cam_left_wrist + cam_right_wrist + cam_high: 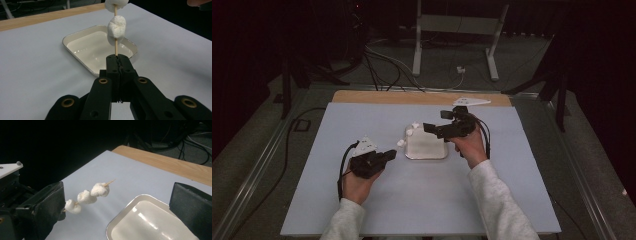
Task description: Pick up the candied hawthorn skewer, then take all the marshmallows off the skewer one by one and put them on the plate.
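2 tongs sit over your counter [362, 210], which is covered by a pale sheet with a strip of bare wood along its far edge. Near the middle of that sheet lies a shallow white tray [75, 37], glossy inside and with nothing in it.

Your left tongs [117, 60] are clenched on the lower end of a thin wooden stick [116, 47], just beside the tray's left edge in the high view. The stick rises from the jaws and slants toward the tray's far left corner, clear of the counter.

Your right tongs [117, 202] hang above the tray's far right side, jaws spread wide with nothing between them, pointing toward the stick.

3 marshmallows [85, 197] are threaded on that stick in a row, close together, with the bare pointed tip poking out past the last one.
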`<state>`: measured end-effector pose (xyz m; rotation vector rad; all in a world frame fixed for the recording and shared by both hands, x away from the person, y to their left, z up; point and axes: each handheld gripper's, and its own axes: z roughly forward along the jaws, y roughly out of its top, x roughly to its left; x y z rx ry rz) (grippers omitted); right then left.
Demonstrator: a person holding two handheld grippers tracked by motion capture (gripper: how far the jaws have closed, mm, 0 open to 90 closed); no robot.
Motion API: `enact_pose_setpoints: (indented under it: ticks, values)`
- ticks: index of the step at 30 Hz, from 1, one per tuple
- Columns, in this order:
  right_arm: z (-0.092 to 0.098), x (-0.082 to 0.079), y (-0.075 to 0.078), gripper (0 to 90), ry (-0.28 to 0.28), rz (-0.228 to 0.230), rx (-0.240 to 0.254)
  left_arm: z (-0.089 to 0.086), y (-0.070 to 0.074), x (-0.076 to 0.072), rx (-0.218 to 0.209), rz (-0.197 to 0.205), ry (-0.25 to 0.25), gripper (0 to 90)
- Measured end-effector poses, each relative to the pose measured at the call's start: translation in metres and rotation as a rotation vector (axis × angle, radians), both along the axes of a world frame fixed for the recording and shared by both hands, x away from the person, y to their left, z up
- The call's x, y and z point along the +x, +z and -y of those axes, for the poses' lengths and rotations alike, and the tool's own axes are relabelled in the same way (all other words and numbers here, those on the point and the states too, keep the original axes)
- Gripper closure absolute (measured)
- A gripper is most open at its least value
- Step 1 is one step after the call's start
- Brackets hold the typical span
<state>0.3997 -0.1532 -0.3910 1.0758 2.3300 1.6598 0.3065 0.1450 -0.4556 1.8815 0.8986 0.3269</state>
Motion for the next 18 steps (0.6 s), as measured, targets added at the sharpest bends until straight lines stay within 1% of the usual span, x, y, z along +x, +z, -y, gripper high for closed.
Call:
enact_pose_setpoints:
  ticks: [3,9,16,17,18]
  values:
    - [-0.001,0.002,-0.002,0.0,0.005,-0.013,0.002,0.001,0.000,0.000,0.000,0.001,-0.004,90.0]
    - [-0.004,0.005,-0.007,0.0,0.010,-0.058,0.007,0.002,0.000,0.000,0.001,0.005,-0.008,90.0]
    - [-0.007,0.007,-0.010,0.8,0.016,-0.071,0.004,0.003,0.000,0.000,-0.001,0.006,-0.014,90.0]
    - [-0.007,0.008,-0.011,3.0,0.018,-0.079,0.006,0.003,0.001,0.000,-0.004,0.006,-0.013,90.0]
    - [-0.007,0.008,-0.011,3.0,0.018,-0.079,0.006,0.004,0.001,0.000,-0.004,0.006,-0.014,90.0]
